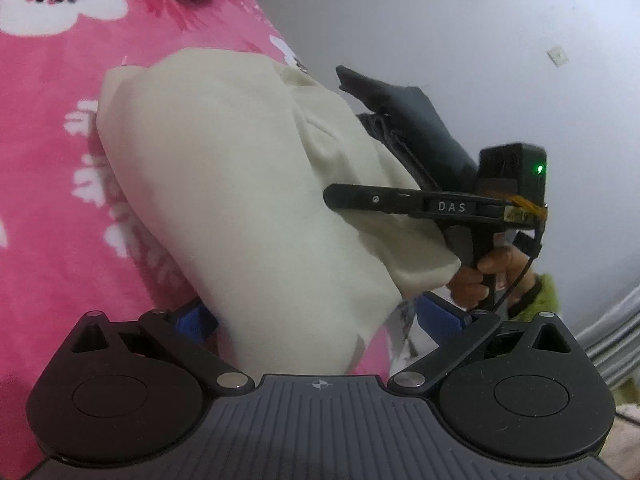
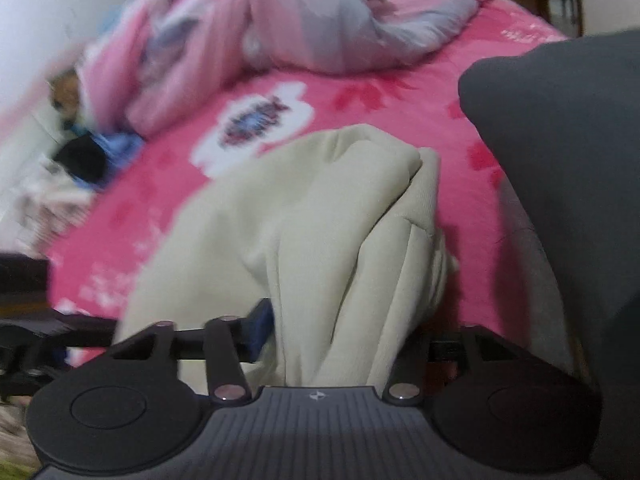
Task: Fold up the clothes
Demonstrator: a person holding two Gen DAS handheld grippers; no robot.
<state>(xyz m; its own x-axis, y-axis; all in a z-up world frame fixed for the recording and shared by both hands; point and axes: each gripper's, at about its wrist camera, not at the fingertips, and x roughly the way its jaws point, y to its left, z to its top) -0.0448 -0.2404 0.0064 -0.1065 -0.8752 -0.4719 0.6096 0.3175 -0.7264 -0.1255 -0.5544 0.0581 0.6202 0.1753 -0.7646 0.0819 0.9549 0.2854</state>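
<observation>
While cream garment (image 1: 248,184) drapes pink bedsheet (image 1: 52,128) | left gripper (image 1: 316,316) clamps its hem | right gripper (image 2: 340,332) clamps bunched edge

The garment (image 2: 304,216) lies on the bedspread (image 2: 400,92), bedding (image 2: 304,20) behind.

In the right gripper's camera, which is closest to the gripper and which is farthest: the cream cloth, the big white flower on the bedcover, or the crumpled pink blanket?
1. Cream cloth, bunched between the right gripper fingers.
2. White flower, mid-bed, just beyond the cloth.
3. Pink blanket, heaped at the far end.
</observation>
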